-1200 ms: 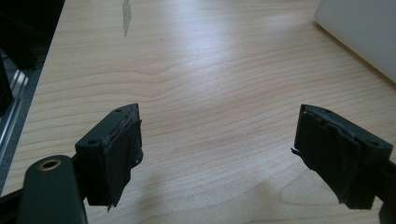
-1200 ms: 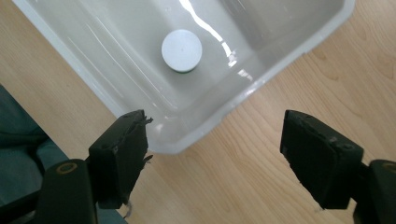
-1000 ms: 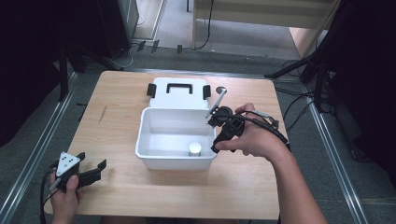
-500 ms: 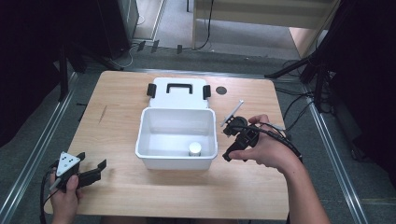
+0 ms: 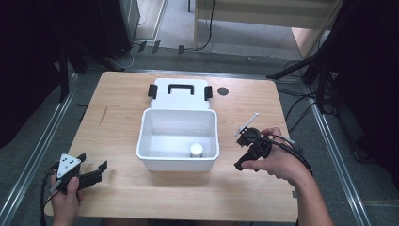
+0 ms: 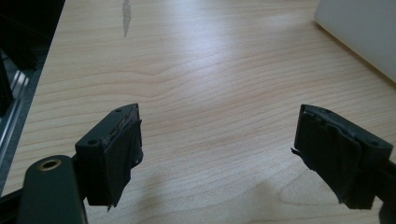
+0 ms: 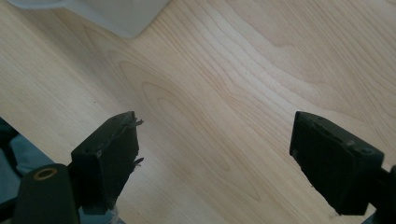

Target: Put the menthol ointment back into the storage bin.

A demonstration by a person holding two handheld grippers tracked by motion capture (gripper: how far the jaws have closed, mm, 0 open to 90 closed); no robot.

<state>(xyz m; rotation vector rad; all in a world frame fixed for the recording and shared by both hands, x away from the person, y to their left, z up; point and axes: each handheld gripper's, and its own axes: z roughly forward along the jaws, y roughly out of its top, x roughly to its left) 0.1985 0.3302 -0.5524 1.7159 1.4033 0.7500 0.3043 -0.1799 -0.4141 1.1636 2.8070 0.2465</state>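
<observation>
An open white box [image 5: 146,141] stands in the middle of the wooden table, its lid [image 5: 179,96] with a black handle lying flat behind it. A small white cylinder [image 5: 196,150] sits on the box floor near the front right corner. My right gripper [image 5: 242,150] is over the table just right of the box, held in a hand, and its jaws stand wide open with nothing between them [image 7: 217,126]. A corner of the box [image 7: 107,14] shows ahead of it. My left gripper [image 5: 92,162] rests at the front left, open and empty [image 6: 222,126].
A small dark round spot [image 5: 223,91] lies on the table right of the lid. The box wall [image 6: 359,32] is at the upper right in the left gripper view. Metal rails run along both sides of the table, and cables lie on the floor at the right.
My right gripper has drawn away from the box's right rim, moving right and toward the front edge. The left gripper has stayed put.
</observation>
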